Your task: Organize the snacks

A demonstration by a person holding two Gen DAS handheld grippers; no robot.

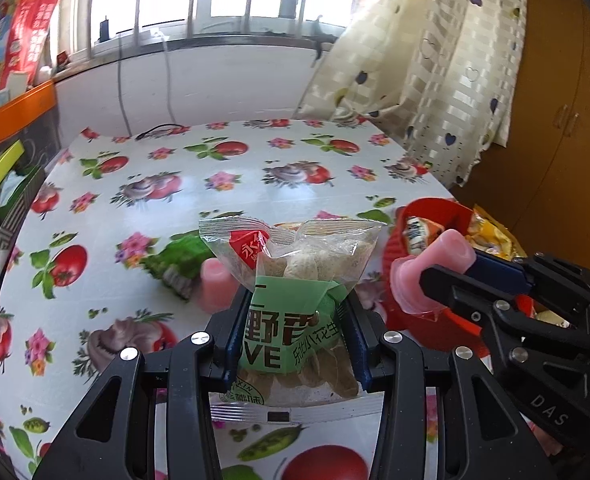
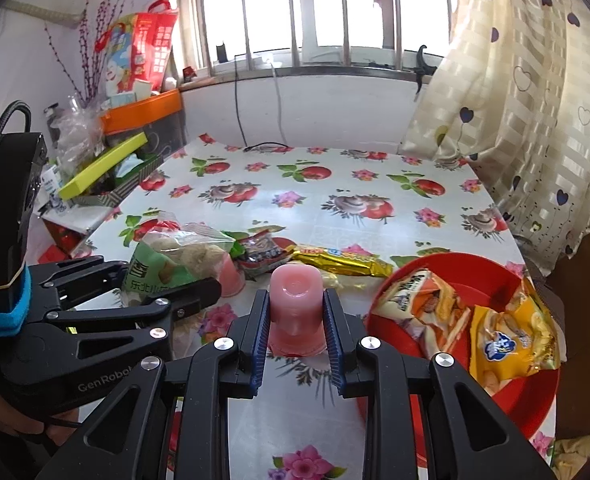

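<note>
Left claw [image 1: 291, 316] clamped on peanut bag [image 1: 295, 280], centre frame. Right claw [image 2: 297, 316] pinches pink jelly cup [image 2: 295, 300], lower centre; red bowl [image 2: 475, 272] lower right on counter [image 2: 315, 208].

Far tabletop [image 2: 335, 168] free — snack packets [image 2: 335, 262] block centre.

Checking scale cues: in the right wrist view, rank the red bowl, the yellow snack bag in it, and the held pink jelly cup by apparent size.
1. Red bowl.
2. Yellow snack bag.
3. Pink jelly cup, though its nearness to the camera inflates it.
</note>
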